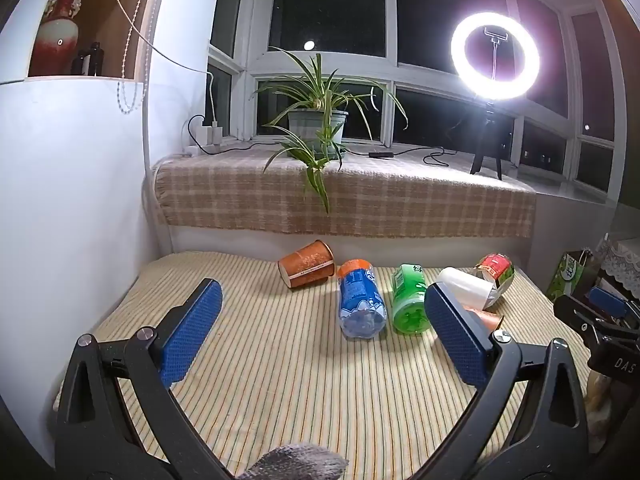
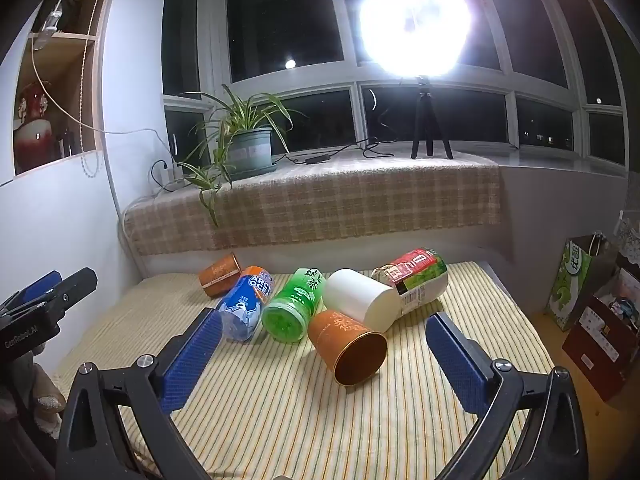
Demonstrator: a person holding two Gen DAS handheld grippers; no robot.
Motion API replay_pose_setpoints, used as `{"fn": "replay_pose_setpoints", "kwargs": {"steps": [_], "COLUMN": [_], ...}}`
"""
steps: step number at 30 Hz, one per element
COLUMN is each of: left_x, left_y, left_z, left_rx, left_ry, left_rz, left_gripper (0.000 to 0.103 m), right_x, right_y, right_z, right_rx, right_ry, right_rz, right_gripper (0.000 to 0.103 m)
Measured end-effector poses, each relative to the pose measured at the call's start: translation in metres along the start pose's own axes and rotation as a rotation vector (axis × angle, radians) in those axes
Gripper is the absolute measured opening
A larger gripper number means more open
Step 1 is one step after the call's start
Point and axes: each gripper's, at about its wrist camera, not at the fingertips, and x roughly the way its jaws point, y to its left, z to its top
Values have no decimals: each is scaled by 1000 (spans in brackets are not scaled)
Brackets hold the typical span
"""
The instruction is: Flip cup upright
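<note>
Several cups lie on their sides on a striped cloth table (image 1: 280,360). An orange cup (image 1: 306,264) lies at the far left, then a blue cup (image 1: 360,304), a green cup (image 1: 408,298), a white cup (image 1: 466,286) and a red-green cup (image 1: 496,270). In the right wrist view a second orange cup (image 2: 348,342) lies nearest, its mouth towards me, with the white cup (image 2: 362,298), green cup (image 2: 294,306), blue cup (image 2: 244,306), red-green cup (image 2: 414,280) and far orange cup (image 2: 220,274) behind. My left gripper (image 1: 320,312) is open and empty. My right gripper (image 2: 324,336) is open and empty, short of the near orange cup.
A plaid-covered window ledge (image 1: 360,196) behind the table holds a potted plant (image 1: 318,128) and a ring light on a tripod (image 1: 494,56). A white wall (image 1: 72,180) bounds the left. Bags and boxes (image 2: 592,312) stand on the floor at the right.
</note>
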Motion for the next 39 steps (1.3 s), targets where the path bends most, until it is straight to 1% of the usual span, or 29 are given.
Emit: {"fn": "replay_pose_setpoints", "kwargs": {"steps": [1, 39], "left_x": [0, 0], "left_y": [0, 0], "left_z": [0, 0], "left_rx": [-7, -1], "left_ry": [-4, -3], "left_rz": [-3, -1], "left_gripper": [103, 103], "right_x": [2, 8], "right_y": [-1, 4], "right_z": [2, 0], "right_rx": [-1, 5], "right_ry": [1, 16], "right_rz": [-9, 0], "right_gripper": [103, 103]}}
